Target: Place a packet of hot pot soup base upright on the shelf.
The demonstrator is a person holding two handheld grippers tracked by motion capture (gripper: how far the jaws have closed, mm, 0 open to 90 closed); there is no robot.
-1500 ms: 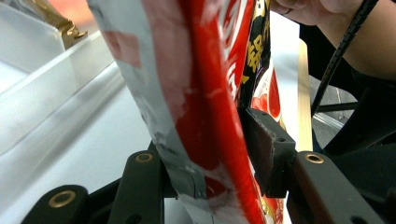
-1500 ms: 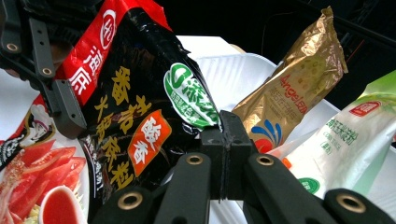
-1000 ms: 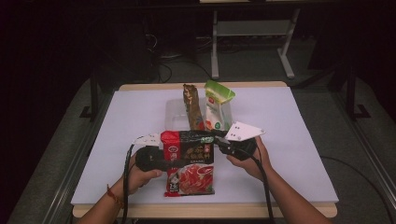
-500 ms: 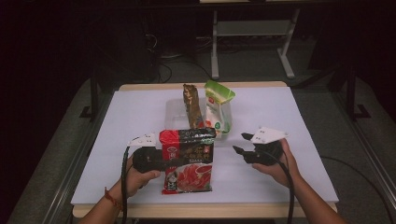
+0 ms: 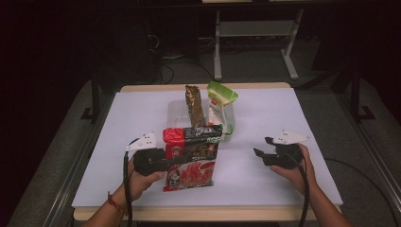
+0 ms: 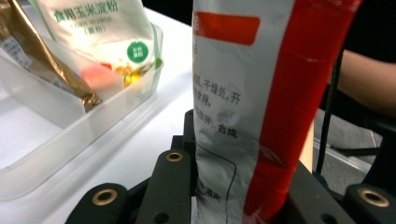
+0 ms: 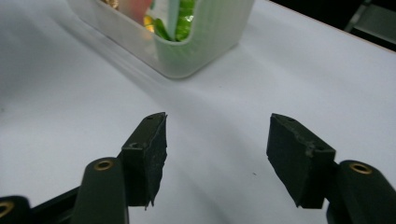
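Left gripper (image 5: 163, 161): lower left of centre in the high view; jaws clenched on the lower edge of the red packet, pressing it from both sides in the left gripper view; jaws just closing a little further on it.
Red packet (image 5: 191, 156): centre of the high view, standing upright on its lower edge, lifted off the table top at the gripped side; red top band, dark middle, red and white lower part; in the left gripper view (image 6: 252, 107) rising from between the jaws through the middle of the frame, white face with print, red side.
Right gripper (image 5: 263, 147): lower right of the high view, held low over bare table, well apart from the packet; jaws released, nothing between them, just widening; in the right gripper view (image 7: 217, 154) two black pads standing wide over white surface.
Clear bin (image 5: 176, 113): upper centre of the high view, just behind the packet; translucent wall at left in the left gripper view (image 6: 70, 135).
Brown pouch (image 5: 194, 104): upright inside the bin, left part.
Green-and-white bag (image 5: 220, 106): upright inside the bin, right part, beside the pouch.
Table (image 5: 283, 113): white top, light wooden edge at the far side.
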